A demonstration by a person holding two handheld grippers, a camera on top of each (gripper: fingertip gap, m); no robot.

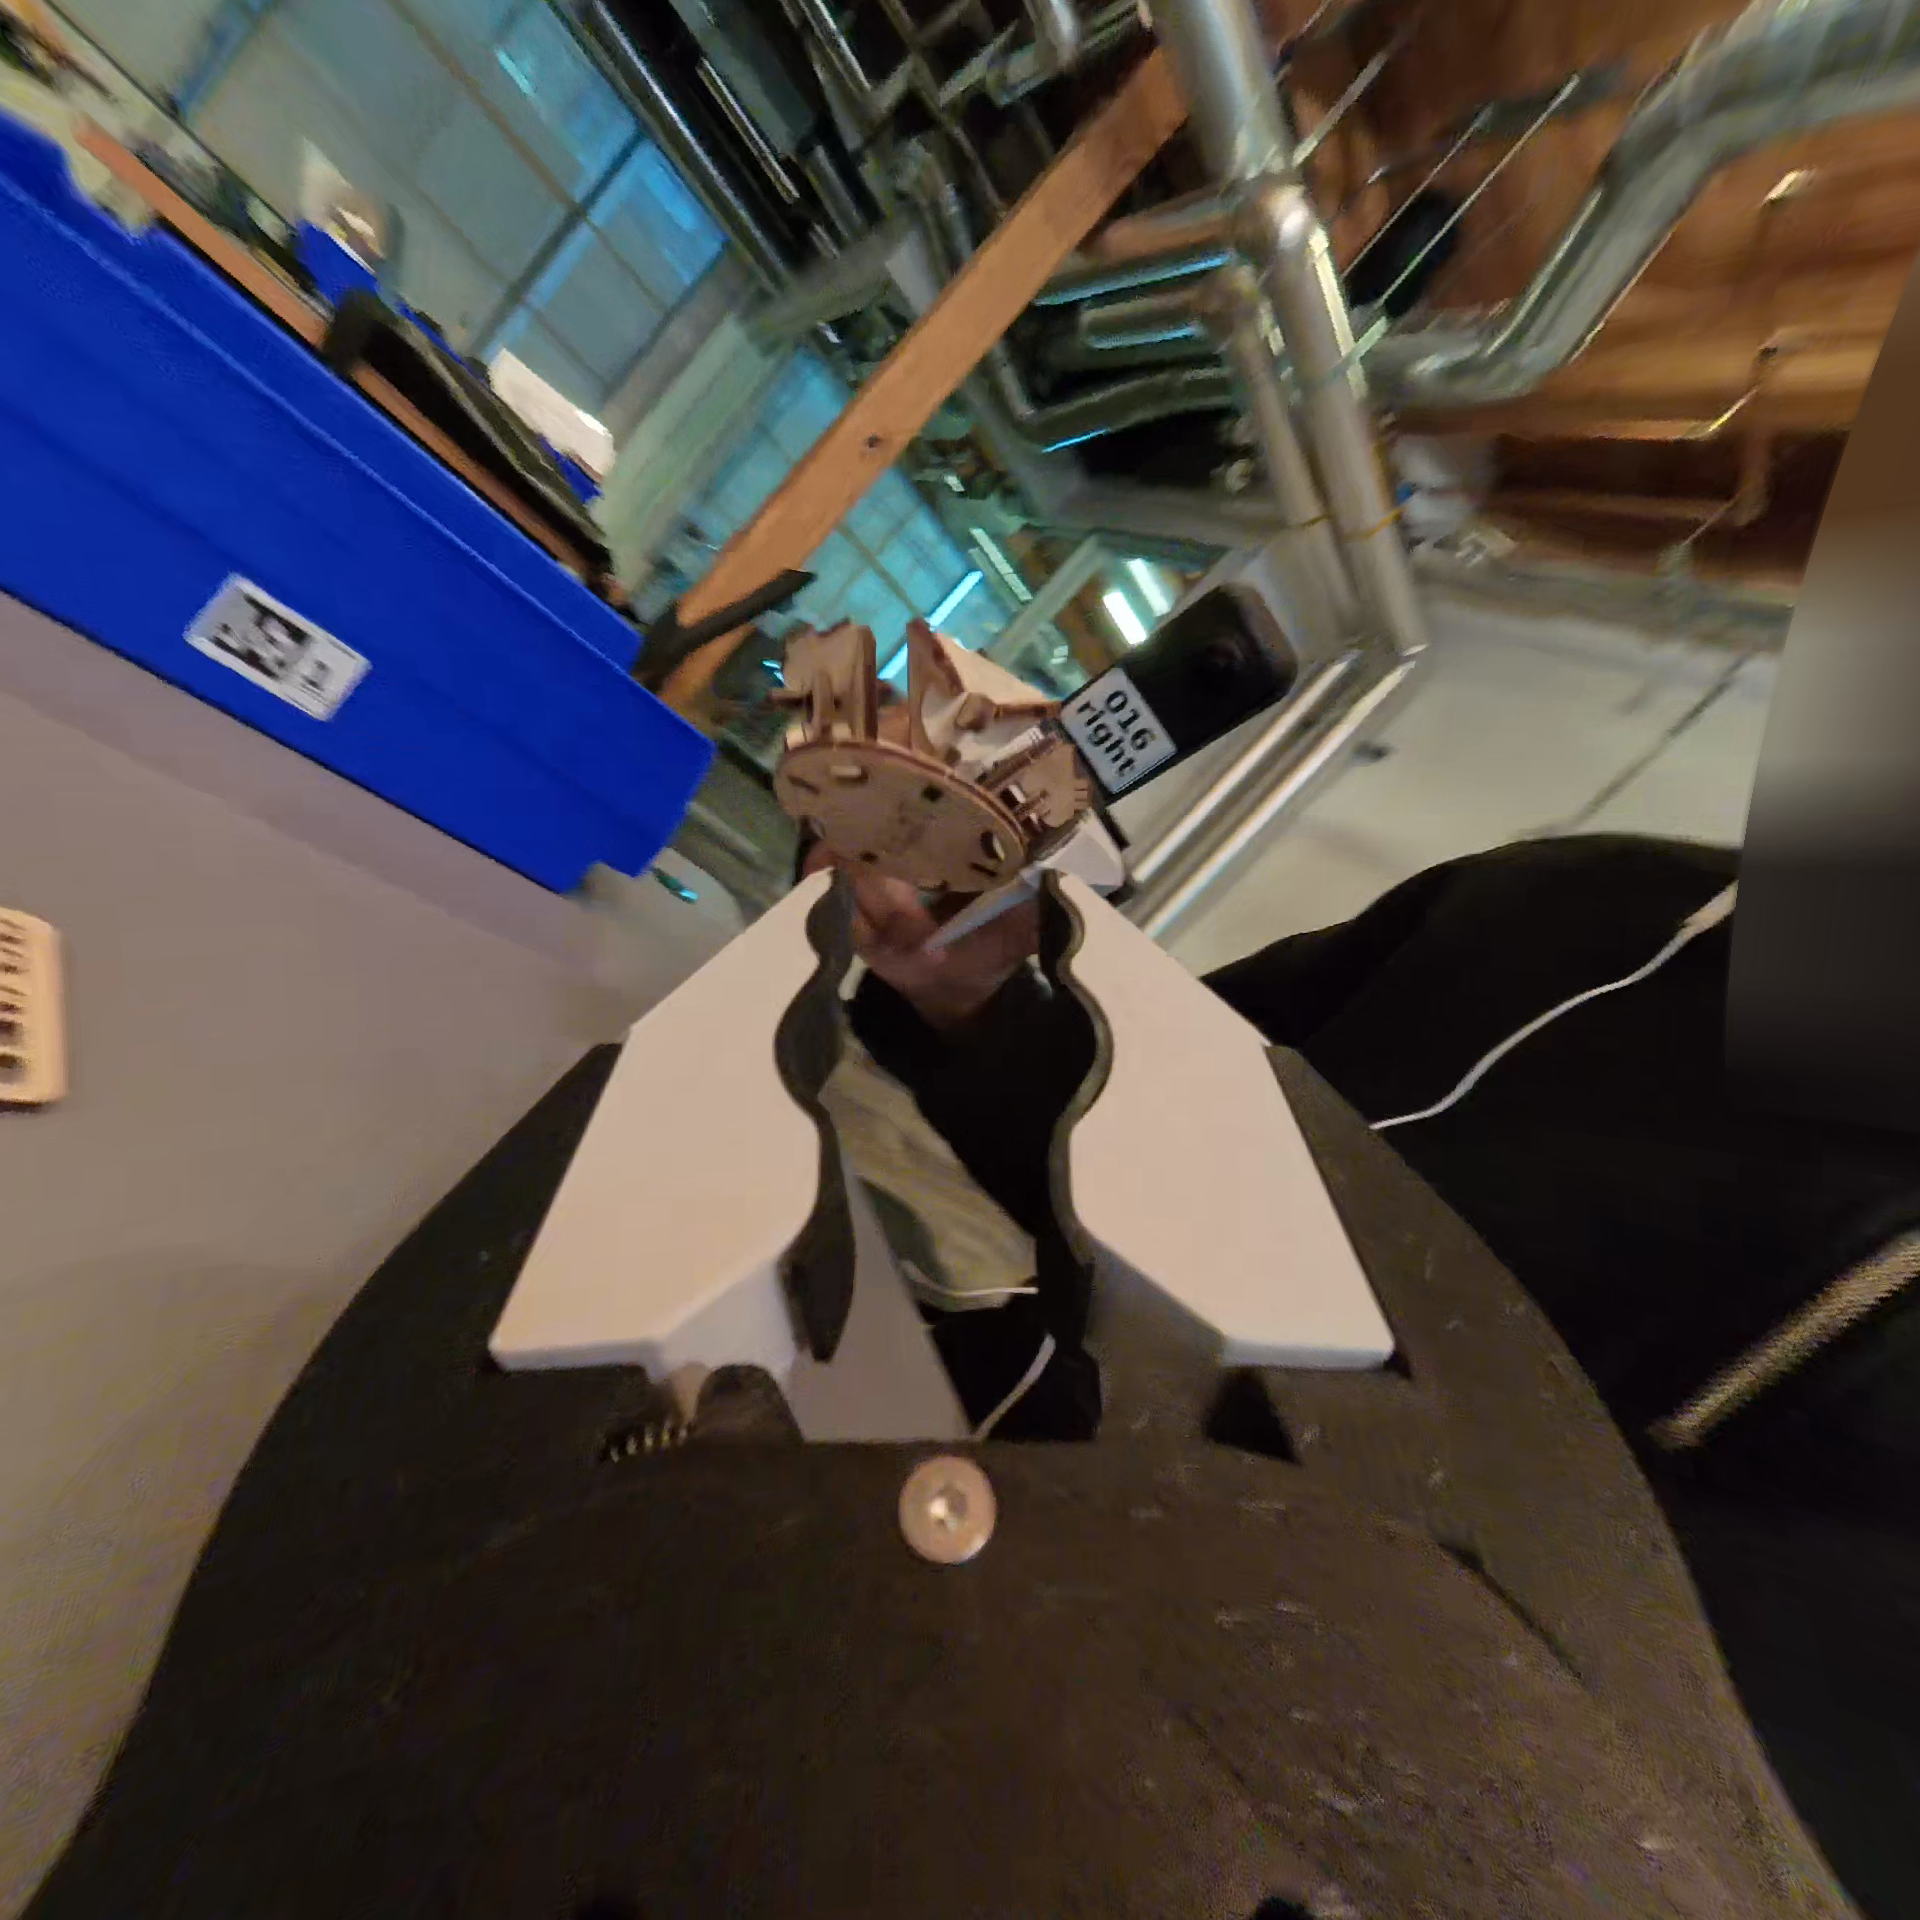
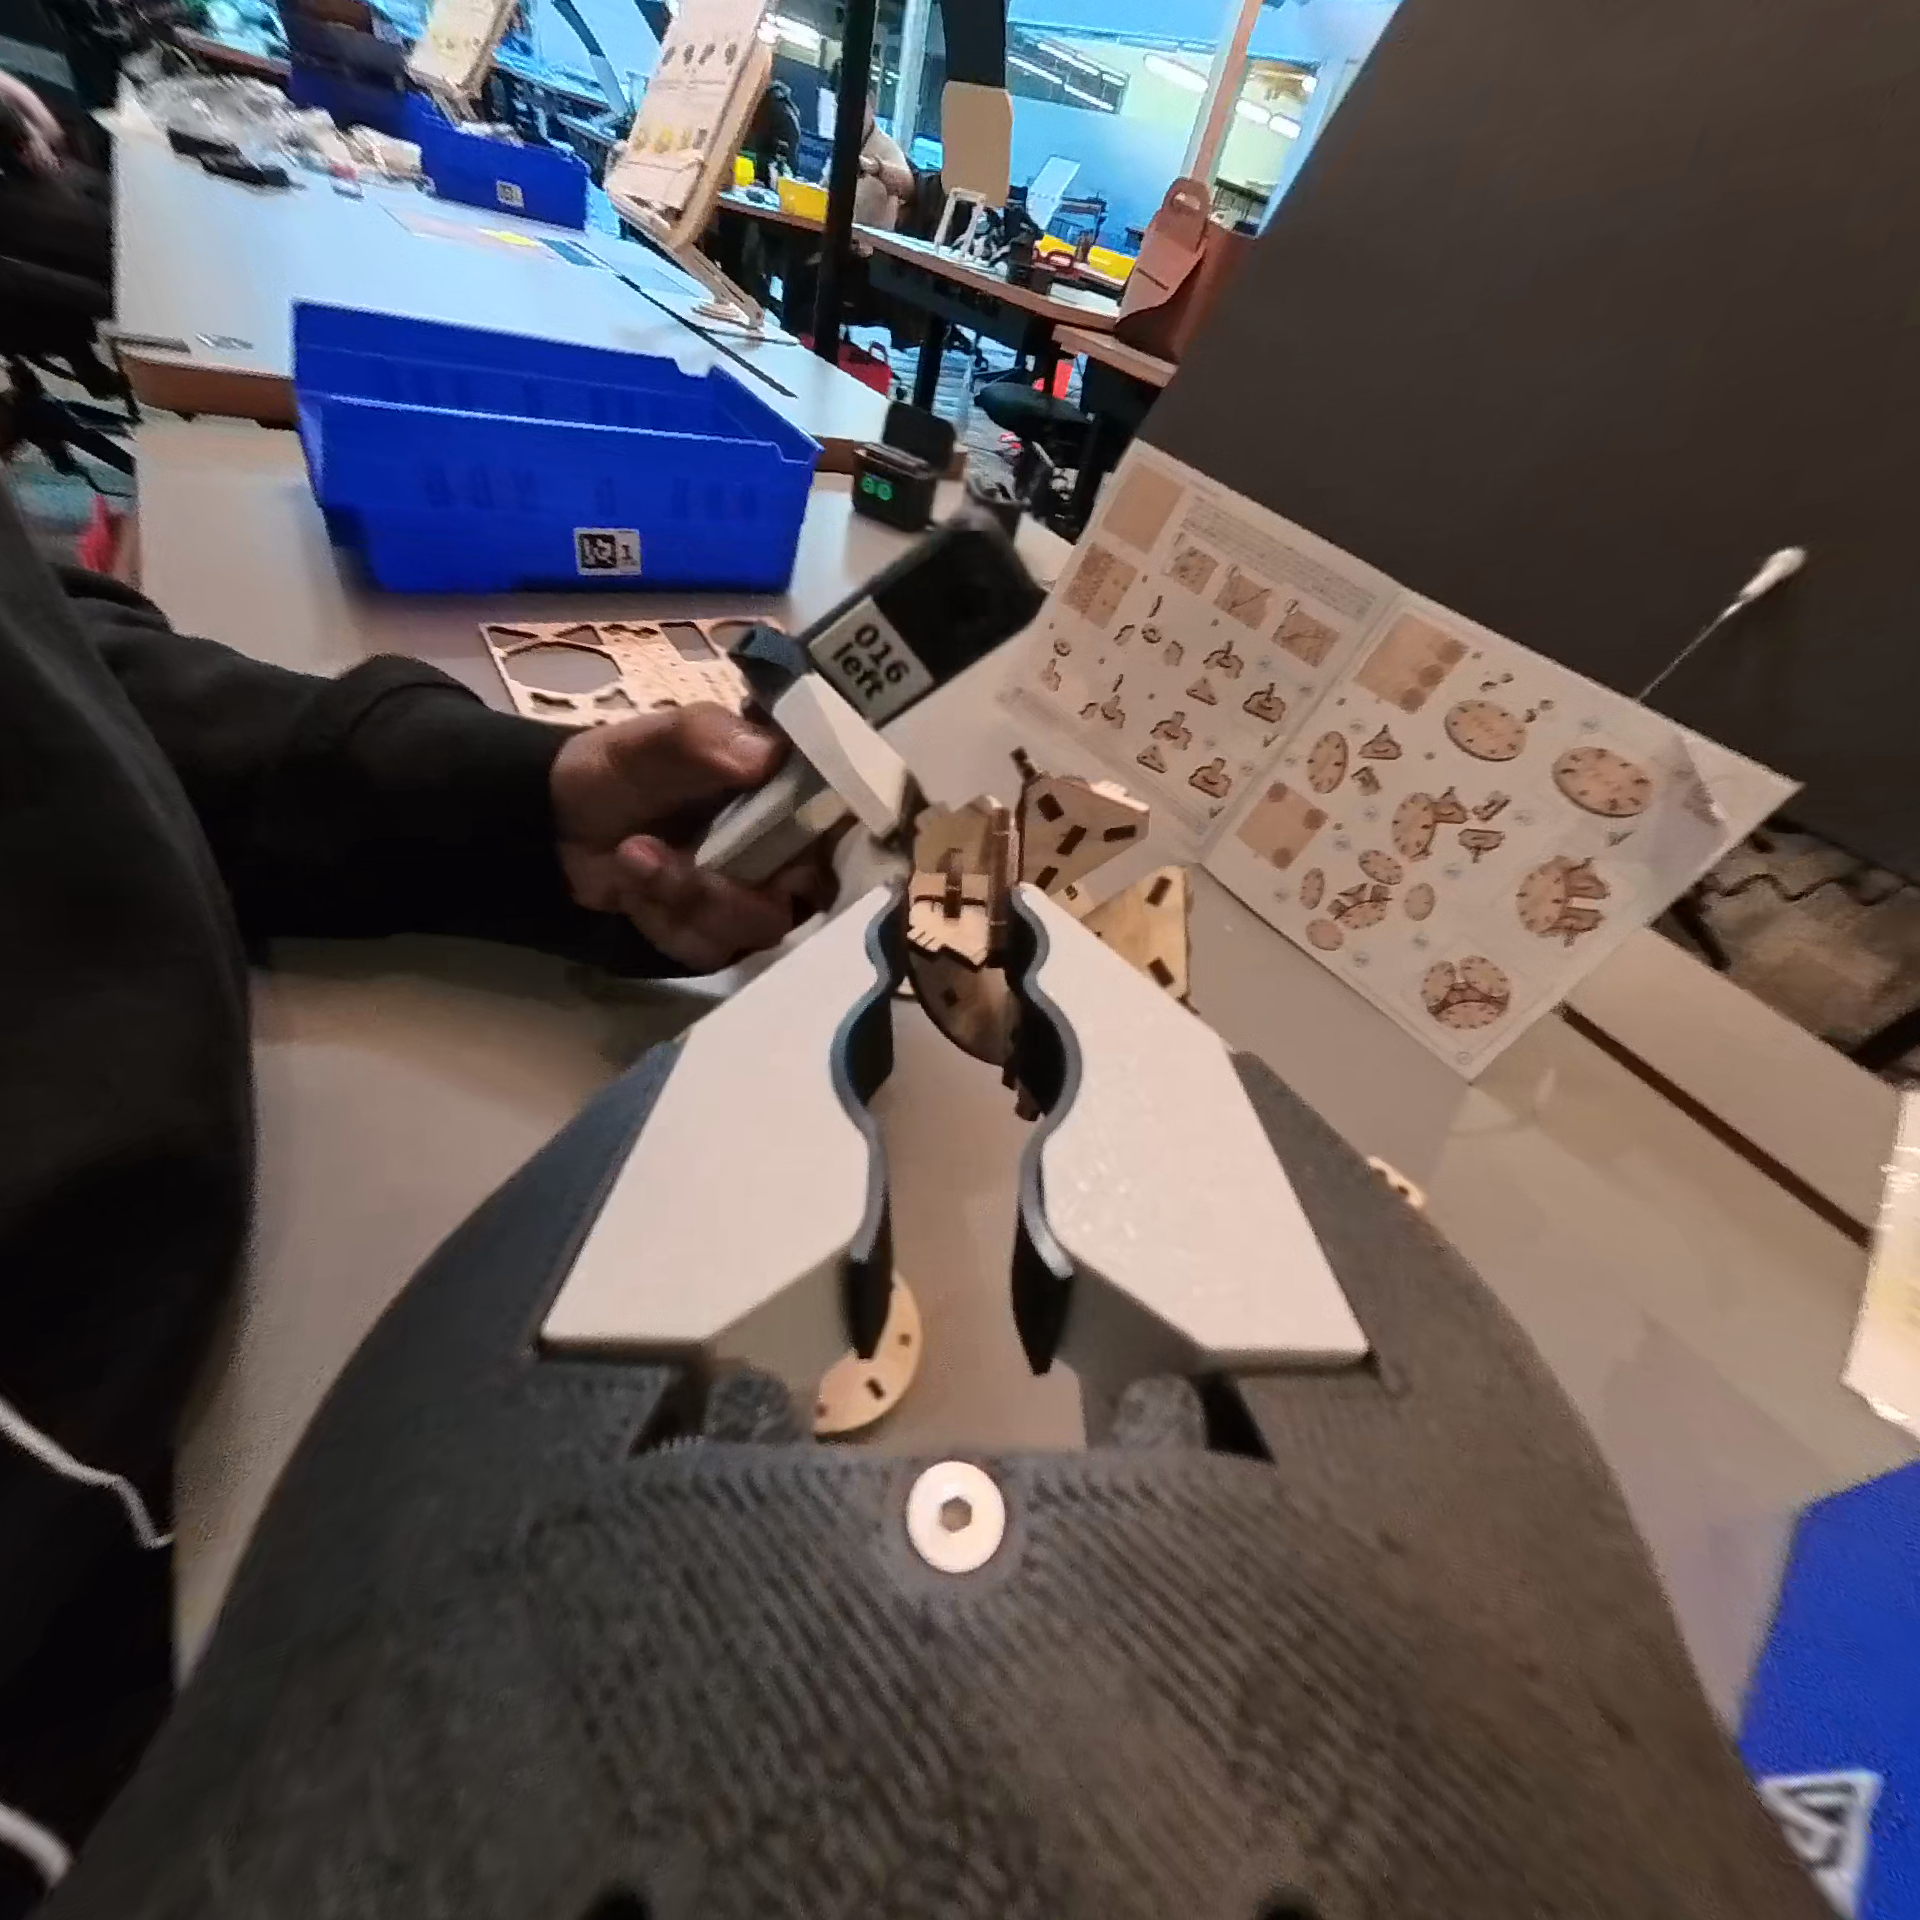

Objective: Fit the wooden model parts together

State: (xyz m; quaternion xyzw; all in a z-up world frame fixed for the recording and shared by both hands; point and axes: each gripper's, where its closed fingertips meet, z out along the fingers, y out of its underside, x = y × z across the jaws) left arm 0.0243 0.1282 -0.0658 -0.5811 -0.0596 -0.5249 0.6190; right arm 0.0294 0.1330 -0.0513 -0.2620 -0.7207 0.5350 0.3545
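R gripper (image 2: 951, 914) clamps a wooden disc model (image 2: 961, 935) between its fingertips, above the grey table (image 2: 416, 1091). L gripper (image 1: 935, 899) has fingers apart, nothing gripped, tips just beside the model's disc (image 1: 894, 810).

Left fingers (image 1: 831, 914) parted, right fingers (image 2: 1039, 914) clamped
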